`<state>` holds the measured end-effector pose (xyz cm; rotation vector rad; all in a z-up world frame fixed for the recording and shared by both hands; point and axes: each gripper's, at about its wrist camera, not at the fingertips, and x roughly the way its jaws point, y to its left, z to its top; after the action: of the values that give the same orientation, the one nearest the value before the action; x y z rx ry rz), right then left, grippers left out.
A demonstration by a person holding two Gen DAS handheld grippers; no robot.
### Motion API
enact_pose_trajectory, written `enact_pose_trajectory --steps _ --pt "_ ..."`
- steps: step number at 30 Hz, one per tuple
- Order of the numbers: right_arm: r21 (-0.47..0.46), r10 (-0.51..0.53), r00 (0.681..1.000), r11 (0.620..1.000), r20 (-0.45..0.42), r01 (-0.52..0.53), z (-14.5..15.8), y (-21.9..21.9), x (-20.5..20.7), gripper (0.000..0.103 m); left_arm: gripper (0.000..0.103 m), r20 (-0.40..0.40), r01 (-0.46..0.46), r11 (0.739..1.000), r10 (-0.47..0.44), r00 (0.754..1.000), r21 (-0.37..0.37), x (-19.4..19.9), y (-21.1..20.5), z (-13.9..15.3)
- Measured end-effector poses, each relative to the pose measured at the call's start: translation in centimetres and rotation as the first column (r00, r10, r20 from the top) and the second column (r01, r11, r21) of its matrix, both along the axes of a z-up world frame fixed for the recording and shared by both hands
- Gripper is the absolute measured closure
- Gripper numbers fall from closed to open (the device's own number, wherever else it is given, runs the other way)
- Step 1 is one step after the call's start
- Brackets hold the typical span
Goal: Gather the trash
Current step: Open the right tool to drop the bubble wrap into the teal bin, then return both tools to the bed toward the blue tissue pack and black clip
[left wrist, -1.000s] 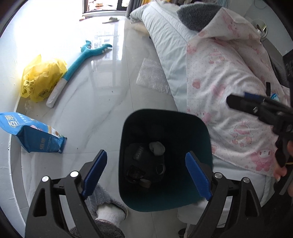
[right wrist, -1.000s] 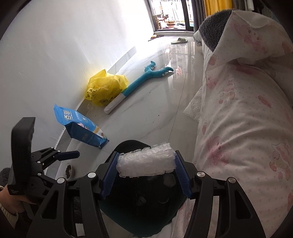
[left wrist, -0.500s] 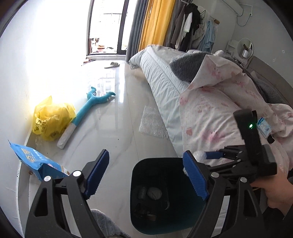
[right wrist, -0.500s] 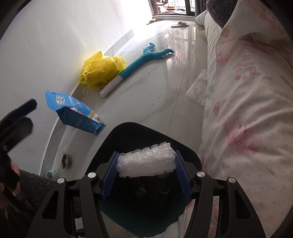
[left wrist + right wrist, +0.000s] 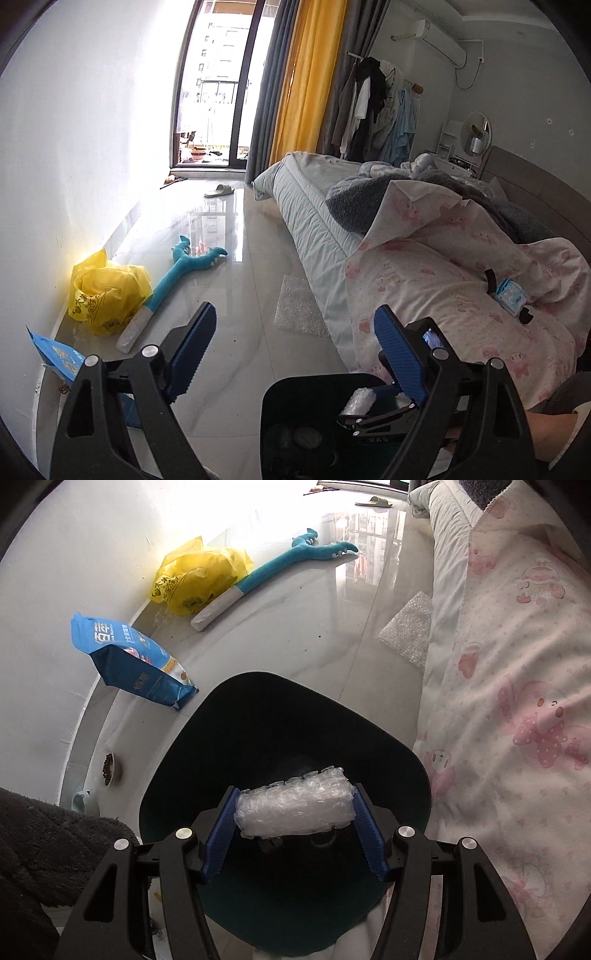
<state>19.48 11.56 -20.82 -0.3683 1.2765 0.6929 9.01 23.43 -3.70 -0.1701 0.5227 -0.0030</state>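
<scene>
The right gripper (image 5: 295,827) pinches a bubble-wrap roll (image 5: 295,806) right over the dark bin (image 5: 255,716) — the left gripper (image 5: 295,350), beside the bin, stands spread and empty.

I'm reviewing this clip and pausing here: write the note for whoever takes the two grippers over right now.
Right gripper: holds a bubble-wrap roll between its pads, over the open bin; its jaws have just been opening a little.
Left gripper: open and empty, pointing across the floor toward the bed.
Done: some trash already lies in the bin.
Left: drop the roll in. A flat bubble-wrap sheet lies on the floor beside the bed; a yellow bag and a blue pouch sit by the wall, possibly trash too.
</scene>
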Motion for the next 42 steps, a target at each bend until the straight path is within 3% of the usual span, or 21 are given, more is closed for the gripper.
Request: enact_pose_trajectory --steps 4,9,17,32,42 --pt "0.002 0.003 1.000 1.000 0.007 -0.003 0.1 -0.2 -0.2 0.033 0.013 0.033 0.000 1.000 0.001 0.999 -0.003 0.1 -0.5 0.8" --pt "0.028 -0.001 1.000 1.000 0.030 0.000 1.6 -1.1 -0.6 0.033 0.012 0.053 -0.001 0.997 0.004 0.999 -0.071 0.7 -0.9 1.9" --pt "0.108 0.024 0.989 0.993 0.144 -0.039 5.5 -3.0 -1.4 0.028 0.009 0.055 0.002 0.996 0.003 0.998 -0.092 1.9 -2.7 3.1" --pt "0.218 -0.058 0.936 0.976 0.346 -0.020 11.5 -10.2 -1.3 0.027 0.009 0.034 0.069 0.993 -0.066 0.997 -0.093 4.6 -8.1 3.2" --pt "0.263 -0.166 0.905 0.963 0.392 0.063 13.0 -17.7 0.0 0.027 0.009 0.012 0.128 0.987 -0.127 0.992 -0.097 6.9 -12.7 2.2"
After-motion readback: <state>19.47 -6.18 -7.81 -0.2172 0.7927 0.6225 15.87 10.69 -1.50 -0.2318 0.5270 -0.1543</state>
